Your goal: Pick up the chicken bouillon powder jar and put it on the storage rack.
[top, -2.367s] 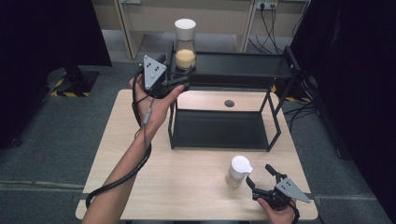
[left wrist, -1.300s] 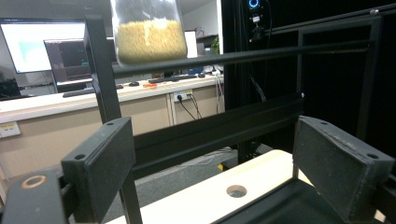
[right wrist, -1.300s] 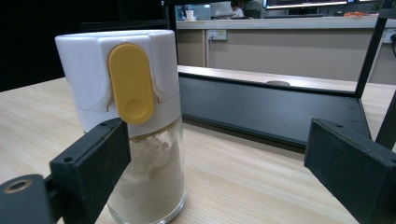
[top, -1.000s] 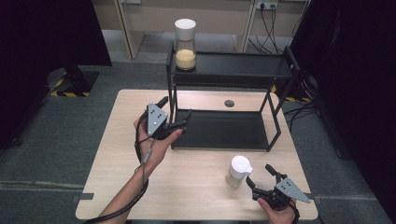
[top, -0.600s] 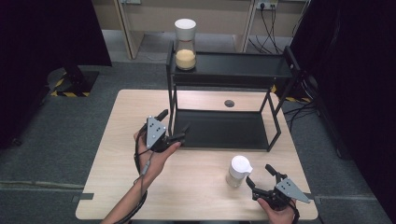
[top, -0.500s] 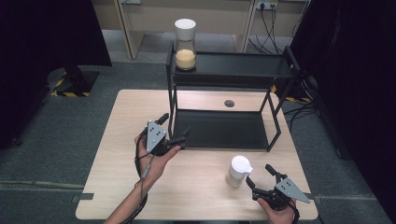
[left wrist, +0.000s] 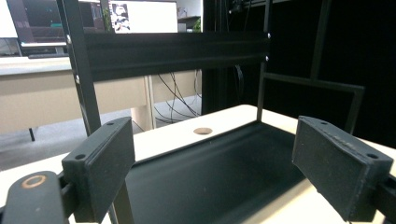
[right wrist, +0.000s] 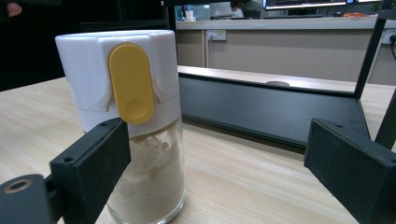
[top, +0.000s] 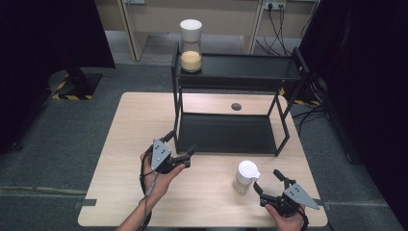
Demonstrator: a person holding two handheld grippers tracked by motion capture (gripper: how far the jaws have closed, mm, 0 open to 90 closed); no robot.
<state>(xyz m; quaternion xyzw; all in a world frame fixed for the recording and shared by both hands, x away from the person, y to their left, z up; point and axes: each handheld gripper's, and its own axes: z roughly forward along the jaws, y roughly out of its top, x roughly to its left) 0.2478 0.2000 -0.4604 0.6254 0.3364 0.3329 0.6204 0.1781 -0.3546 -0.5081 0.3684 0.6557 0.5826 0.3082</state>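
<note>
left gripper point(top: 179, 147) dropped from the shelf jar point(top: 191, 45) to mid-frame, jaws wide and empty; right gripper point(top: 270, 182) also wide, lined up on the shaker point(top: 245, 176) lower right

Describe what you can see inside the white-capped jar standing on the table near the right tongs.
The jar holds a pale powder that fills most of the glass. The white cap hides whatever sits above it, and one black jaw covers its lower left.
</note>
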